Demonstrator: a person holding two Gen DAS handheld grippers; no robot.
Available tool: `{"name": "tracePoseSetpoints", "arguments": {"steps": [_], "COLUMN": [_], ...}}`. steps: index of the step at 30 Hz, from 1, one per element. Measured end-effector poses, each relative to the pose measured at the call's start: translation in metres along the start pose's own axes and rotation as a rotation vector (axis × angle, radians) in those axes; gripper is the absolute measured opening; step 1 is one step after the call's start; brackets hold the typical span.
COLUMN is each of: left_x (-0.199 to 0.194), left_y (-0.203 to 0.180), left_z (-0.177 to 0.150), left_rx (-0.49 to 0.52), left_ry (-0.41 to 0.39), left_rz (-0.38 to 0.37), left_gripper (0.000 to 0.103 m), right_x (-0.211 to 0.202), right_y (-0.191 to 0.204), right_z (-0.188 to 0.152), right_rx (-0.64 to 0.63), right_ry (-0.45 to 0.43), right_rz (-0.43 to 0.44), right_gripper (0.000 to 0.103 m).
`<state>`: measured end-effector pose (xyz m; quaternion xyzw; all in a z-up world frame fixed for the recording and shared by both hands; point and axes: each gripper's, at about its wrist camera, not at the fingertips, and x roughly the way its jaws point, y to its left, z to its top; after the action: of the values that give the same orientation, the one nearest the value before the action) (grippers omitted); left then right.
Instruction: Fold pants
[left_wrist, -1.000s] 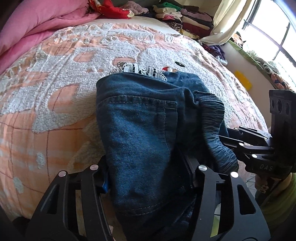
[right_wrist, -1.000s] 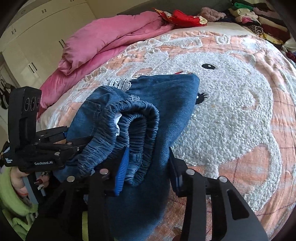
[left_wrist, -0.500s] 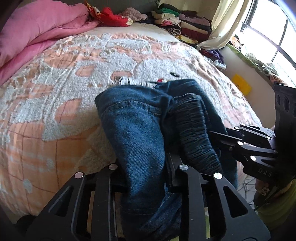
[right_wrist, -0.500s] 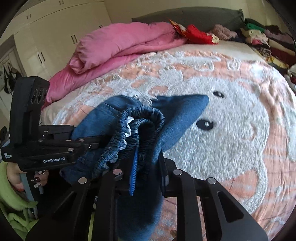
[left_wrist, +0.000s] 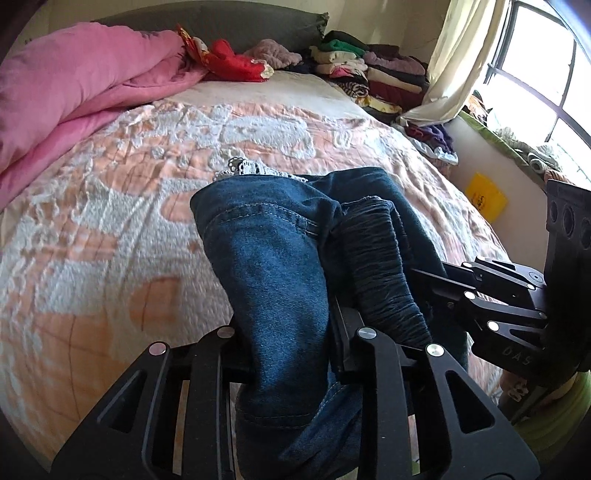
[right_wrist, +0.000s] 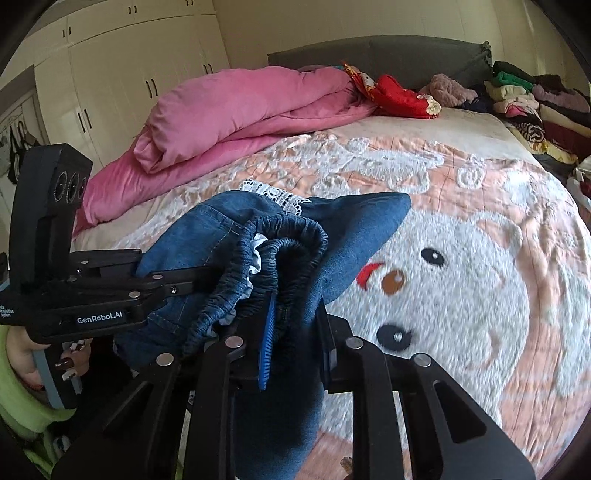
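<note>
Pink duvet (left_wrist: 85, 85) bunched along the left side of the bed (left_wrist: 110, 229); the pale-orange cartoon cover is otherwise mostly bare, which reads as the working area for the fold.

Pants (left_wrist: 280, 266): dark blue denim, elastic waist, white lace trim showing at the far edge. Already bundled into a thick stack near the bed's near edge; far end rests on the cover, near end hangs between both tools.

Left gripper (left_wrist: 291, 343): fingers clamped on the plain denim side of the bundle, cloth filling the gap and spilling below. Holding here likely keeps the folded layers together.

Right gripper (right_wrist: 291, 325): fingers closed on the gathered elastic waistband (right_wrist: 280, 243), blue pad visible against the cloth. From the left wrist view it enters from the right, close beside the left tool.

Judgement: gripping two adjacent points lets the bundle be carried as one piece. Fold appears largely done.

Far right: stacked folded clothes (left_wrist: 362, 74) by the headboard, curtain (left_wrist: 454, 62) and window beyond.
</note>
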<state>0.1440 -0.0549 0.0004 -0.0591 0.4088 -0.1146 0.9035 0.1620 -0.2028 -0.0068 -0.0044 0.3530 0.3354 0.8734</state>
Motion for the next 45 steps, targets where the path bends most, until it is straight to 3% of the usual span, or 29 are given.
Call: {"name": "tracePoseSetpoints", "arguments": {"steps": [10, 14, 18, 21, 25, 28, 33, 40, 45], "left_x": [0.029, 0.038, 0.044, 0.049, 0.051, 0.047, 0.041, 0.032, 0.026], "left_y": [0.012, 0.014, 0.018, 0.022, 0.023, 0.023, 0.023, 0.023, 0.023], "left_z": [0.004, -0.003, -0.008, -0.012, -0.015, -0.014, -0.014, -0.011, -0.01], "left_rx": [-0.01, -0.011, -0.02, -0.027, -0.032, -0.03, -0.033, -0.032, -0.039], "left_ry": [0.041, 0.065, 0.081, 0.093, 0.096, 0.087, 0.075, 0.054, 0.04], "left_rz": [0.01, 0.027, 0.042, 0.05, 0.046, 0.044, 0.045, 0.047, 0.052], "left_gripper": [0.02, 0.028, 0.044, 0.05, 0.05, 0.05, 0.053, 0.059, 0.069], "right_x": [0.028, 0.039, 0.044, 0.049, 0.05, 0.046, 0.036, 0.023, 0.014], "right_y": [-0.016, -0.025, -0.037, -0.045, -0.048, -0.044, -0.045, -0.046, -0.043], "right_z": [0.007, -0.002, -0.013, -0.02, -0.023, -0.022, -0.022, -0.02, -0.017], "right_rx": [0.037, 0.067, 0.105, 0.136, 0.166, 0.139, 0.14, 0.136, 0.126], "right_ry": [0.032, 0.075, 0.103, 0.124, 0.122, 0.113, 0.093, 0.065, 0.044], "right_rz": [-0.011, -0.034, -0.063, -0.089, -0.084, -0.134, -0.157, -0.184, -0.196], "right_gripper": [0.019, 0.021, 0.032, 0.043, 0.046, 0.063, 0.074, 0.084, 0.09]}}
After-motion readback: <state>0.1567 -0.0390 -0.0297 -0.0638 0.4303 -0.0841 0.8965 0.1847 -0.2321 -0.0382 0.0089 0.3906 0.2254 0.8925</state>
